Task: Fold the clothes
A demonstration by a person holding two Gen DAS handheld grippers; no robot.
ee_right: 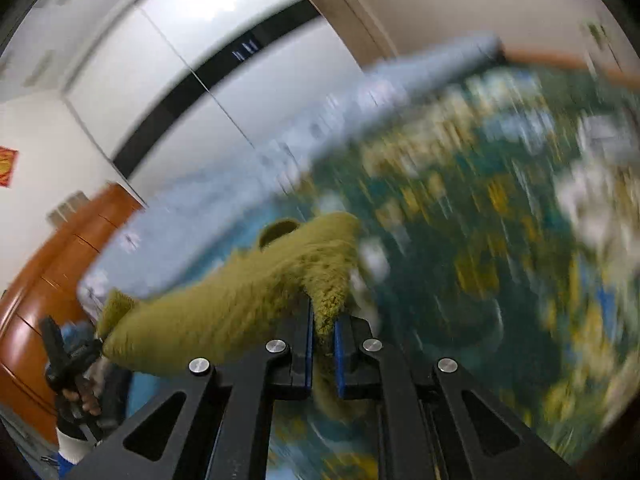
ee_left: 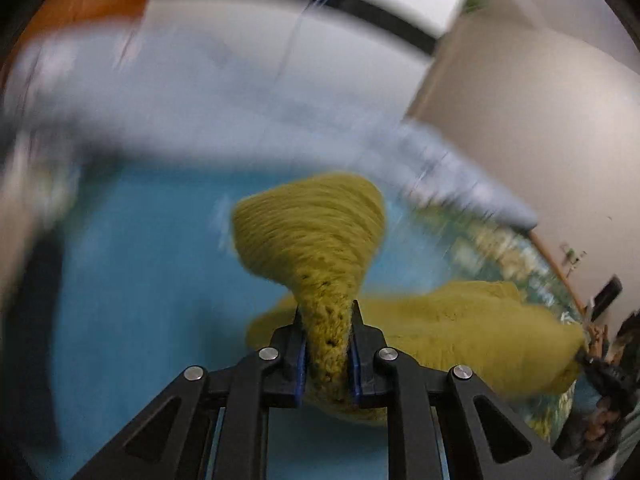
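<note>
While blur smears all else, both grippers (ee_left: 326,316) (ee_right: 323,312) clamp the olive knit (ee_left: 316,236).

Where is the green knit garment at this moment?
The garment is held up between both grippers, above the blue bed cover: the left gripper pinches one end, the right gripper the other.

No writing, label, brand or number can be read in either view; both are heavily blurred. In the right wrist view a red paper sign (ee_right: 8,168) with yellow marks hangs on the white wall at the far left, but its marks are too small and smeared to make out. A few pale marks on the dark band (ee_right: 245,51) across the white panels are likewise unreadable.
</note>
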